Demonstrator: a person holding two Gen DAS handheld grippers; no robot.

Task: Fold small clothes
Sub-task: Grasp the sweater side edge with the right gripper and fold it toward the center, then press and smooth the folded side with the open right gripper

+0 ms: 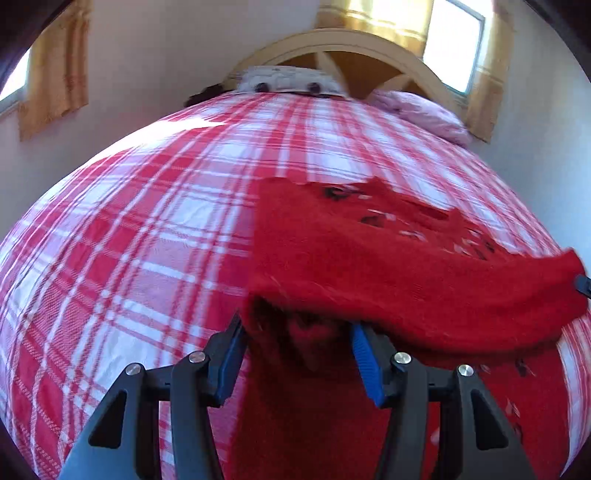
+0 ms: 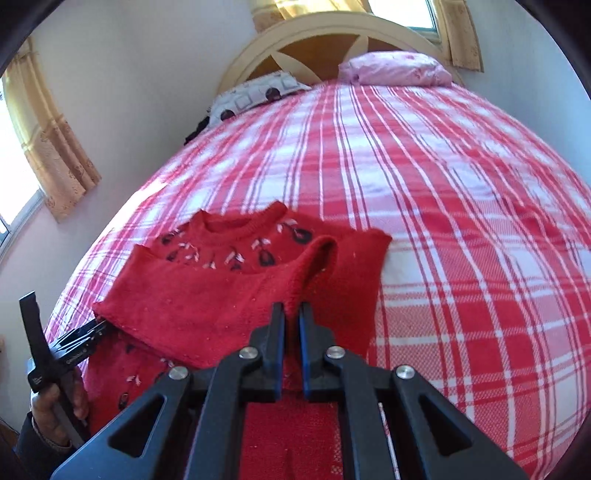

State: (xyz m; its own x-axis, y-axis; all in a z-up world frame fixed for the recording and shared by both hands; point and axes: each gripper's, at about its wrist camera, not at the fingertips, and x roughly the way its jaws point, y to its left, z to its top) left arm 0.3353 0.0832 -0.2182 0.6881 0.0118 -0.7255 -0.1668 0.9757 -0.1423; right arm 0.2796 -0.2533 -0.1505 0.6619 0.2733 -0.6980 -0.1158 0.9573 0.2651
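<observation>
A small red knitted sweater (image 2: 207, 295) with dark and white flower embroidery lies on the plaid bed, its lower part folded up toward the round neckline. My right gripper (image 2: 291, 308) is shut on the folded hem's right corner. My left gripper (image 1: 297, 321) has its jaws apart with the sweater's (image 1: 388, 273) folded edge draped over and between the blue pads; it also shows in the right wrist view (image 2: 98, 328) at the sweater's left corner, with the hand holding it.
The red and white plaid bedspread (image 2: 443, 206) covers the whole bed. A pink pillow (image 2: 395, 68) and a white patterned pillow (image 2: 255, 96) lie at the arched headboard (image 2: 325, 33). Curtained windows (image 2: 22, 155) flank the bed.
</observation>
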